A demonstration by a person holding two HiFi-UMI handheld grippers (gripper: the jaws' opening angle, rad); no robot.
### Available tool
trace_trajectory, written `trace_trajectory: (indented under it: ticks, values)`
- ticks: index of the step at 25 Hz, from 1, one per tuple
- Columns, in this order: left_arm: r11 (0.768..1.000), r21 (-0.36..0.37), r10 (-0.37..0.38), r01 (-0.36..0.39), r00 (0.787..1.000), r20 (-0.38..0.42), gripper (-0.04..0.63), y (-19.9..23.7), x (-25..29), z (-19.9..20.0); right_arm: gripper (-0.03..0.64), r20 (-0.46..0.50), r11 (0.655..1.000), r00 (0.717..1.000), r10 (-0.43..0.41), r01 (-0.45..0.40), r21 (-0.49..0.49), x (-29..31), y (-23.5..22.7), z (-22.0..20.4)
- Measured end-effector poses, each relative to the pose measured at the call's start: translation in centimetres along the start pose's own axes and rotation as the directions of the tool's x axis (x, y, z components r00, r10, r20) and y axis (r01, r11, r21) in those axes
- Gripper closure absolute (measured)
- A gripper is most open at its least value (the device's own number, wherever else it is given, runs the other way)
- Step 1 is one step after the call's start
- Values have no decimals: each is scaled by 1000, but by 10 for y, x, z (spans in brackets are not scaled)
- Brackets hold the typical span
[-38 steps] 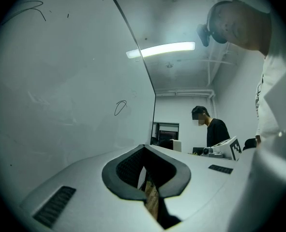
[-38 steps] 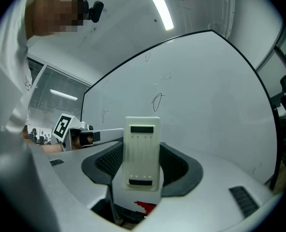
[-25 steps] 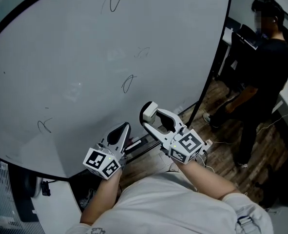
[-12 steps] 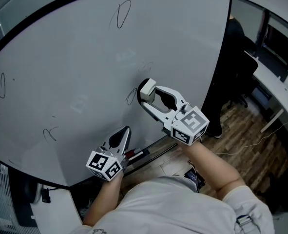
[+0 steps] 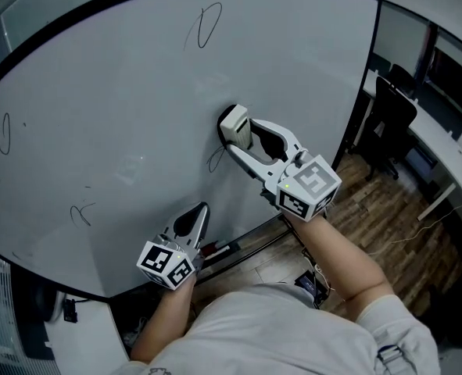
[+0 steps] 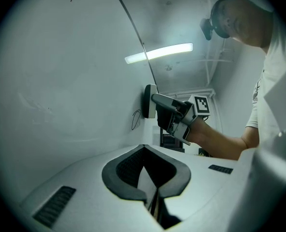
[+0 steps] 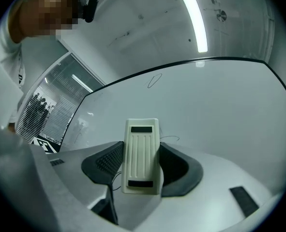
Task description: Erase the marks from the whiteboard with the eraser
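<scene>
Plainly, the eraser [image 5: 234, 125] is already on the whiteboard [image 5: 121, 92]: the right hand-held gripper [image 5: 237, 133] has its jaws closed across the eraser's narrow width, one pad on each long side, and holds its face flat against the board near the middle. The left hand-held gripper [image 5: 198, 214] hangs low by the board's bottom edge with its jaws together on nothing (its own view shows the pads meeting with only a slit between them). The coming stroke probably turns on one relation: a small looped scribble [image 5: 214, 159] sits just below the eraser, a little to its left in the head view, close to its lower end if not touching it. The eraser's long axis runs roughly up and down the board, so a short pull downward would likely carry it over that loop. The right hand is the nearer one by far, and it alone has the tool. Other marks lie well apart: a tall loop [image 5: 208, 23] high on the board, a curl [image 5: 4, 133] near the left edge, and a small squiggle [image 5: 80, 212] low on the left. None of the strokes reads as a letter or word. The eraser's ribbed back shows two dark bars but no legible brand, and the only print in sight is the square markers on the grippers' cubes.
</scene>
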State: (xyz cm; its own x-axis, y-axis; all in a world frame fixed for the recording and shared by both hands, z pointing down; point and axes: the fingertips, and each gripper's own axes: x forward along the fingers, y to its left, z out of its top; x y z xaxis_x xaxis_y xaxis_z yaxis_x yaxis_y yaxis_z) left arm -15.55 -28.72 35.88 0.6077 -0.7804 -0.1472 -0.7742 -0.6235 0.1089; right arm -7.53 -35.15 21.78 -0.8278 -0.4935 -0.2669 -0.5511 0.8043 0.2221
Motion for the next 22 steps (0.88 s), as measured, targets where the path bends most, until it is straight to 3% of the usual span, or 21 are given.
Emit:
trace_trajectory:
  ticks: [7,22]
  values:
    - [1000,24,19,-19,1000,-14,589,11,-5,-3,377,-32,999,999,24,-23,36,1,21,-31]
    - [998,-24,53,-54,997,-53,589,17,-18,-22,377,-177,983,974,141,-116,146,5,90,-120]
